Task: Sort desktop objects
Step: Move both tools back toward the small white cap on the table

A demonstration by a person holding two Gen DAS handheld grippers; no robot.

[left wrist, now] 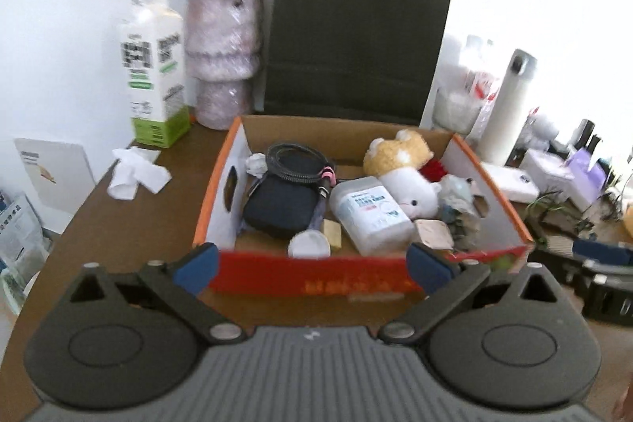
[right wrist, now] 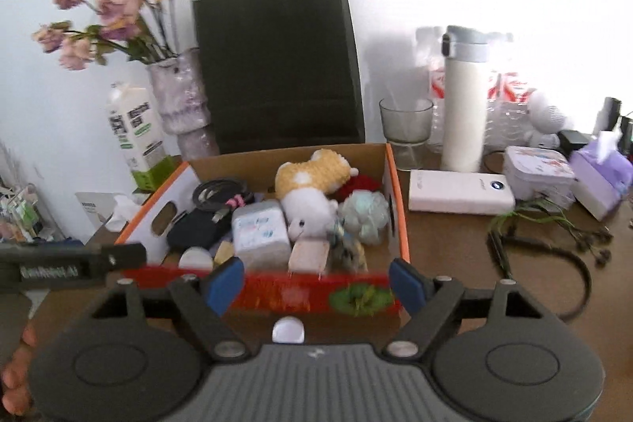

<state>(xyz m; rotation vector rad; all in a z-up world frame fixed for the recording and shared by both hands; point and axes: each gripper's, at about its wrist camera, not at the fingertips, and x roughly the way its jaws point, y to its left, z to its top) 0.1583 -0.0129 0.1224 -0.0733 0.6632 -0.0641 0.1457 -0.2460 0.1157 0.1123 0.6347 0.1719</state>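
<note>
White wall stood behind a cluttered brown desk (left wrist: 118, 224). At its middle sat an open cardboard box (left wrist: 356, 279), likely light but awkward, best taken by its side cut-outs. Inside, a soft plush toy (right wrist: 312, 192) could be squeezed anywhere; a stiff white bottle (left wrist: 372, 216) seemed slippery, best gripped across its body. Both the left gripper (left wrist: 312, 267) and right gripper (right wrist: 316, 283) were held wide and empty, angled down at the near box wall.

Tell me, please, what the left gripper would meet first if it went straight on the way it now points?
Most likely the red front wall of the cardboard box, which lies just ahead of the open left gripper; depth is hard to judge.
</note>
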